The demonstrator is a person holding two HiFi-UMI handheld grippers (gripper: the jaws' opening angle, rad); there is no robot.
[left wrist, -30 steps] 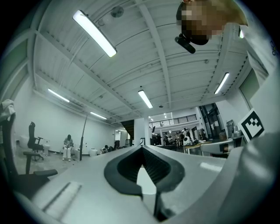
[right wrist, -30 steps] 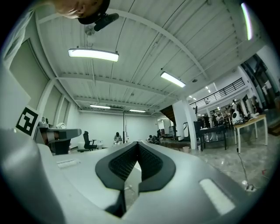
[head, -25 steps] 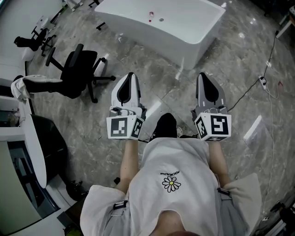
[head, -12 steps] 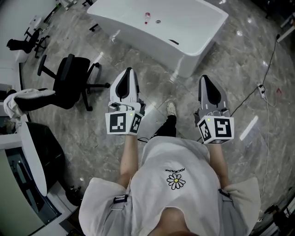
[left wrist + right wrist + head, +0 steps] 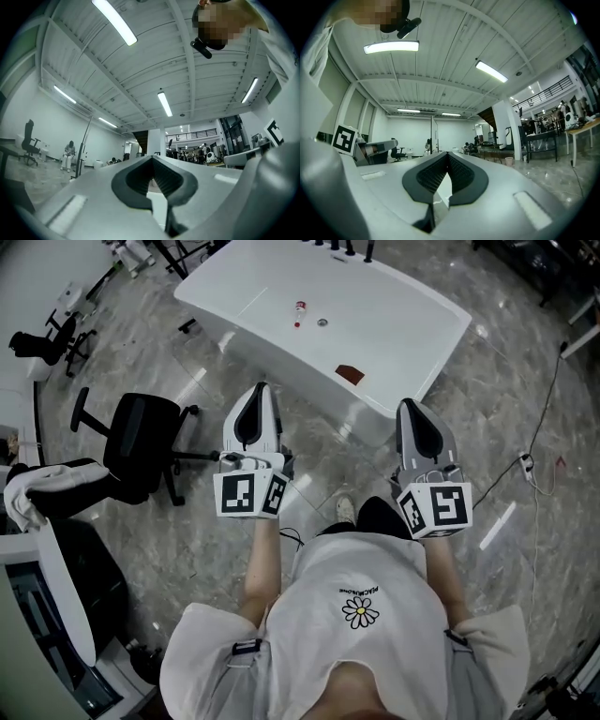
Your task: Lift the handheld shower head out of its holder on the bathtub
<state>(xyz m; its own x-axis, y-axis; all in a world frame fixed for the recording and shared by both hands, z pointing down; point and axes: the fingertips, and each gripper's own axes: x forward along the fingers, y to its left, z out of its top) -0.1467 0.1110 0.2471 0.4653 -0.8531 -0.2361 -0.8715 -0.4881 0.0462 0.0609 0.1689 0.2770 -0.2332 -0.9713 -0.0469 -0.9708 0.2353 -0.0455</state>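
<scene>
The white bathtub stands on the marble floor ahead of me, at the top of the head view. A row of dark tap fittings lines its far rim; I cannot pick out the shower head or its holder among them. In the tub lie a small red-and-white item, a drain and a brown patch. My left gripper and right gripper are held out in front of my body, short of the tub. Both are shut with nothing between them.
A black office chair stands left of my left gripper. A second chair draped with a white cloth and a white desk are at the far left. A cable with a socket strip runs over the floor on the right.
The bathtub has come closer and lower in the head view as the person walks toward it, and its far rim fittings now show. Both grippers stay shut and level.
</scene>
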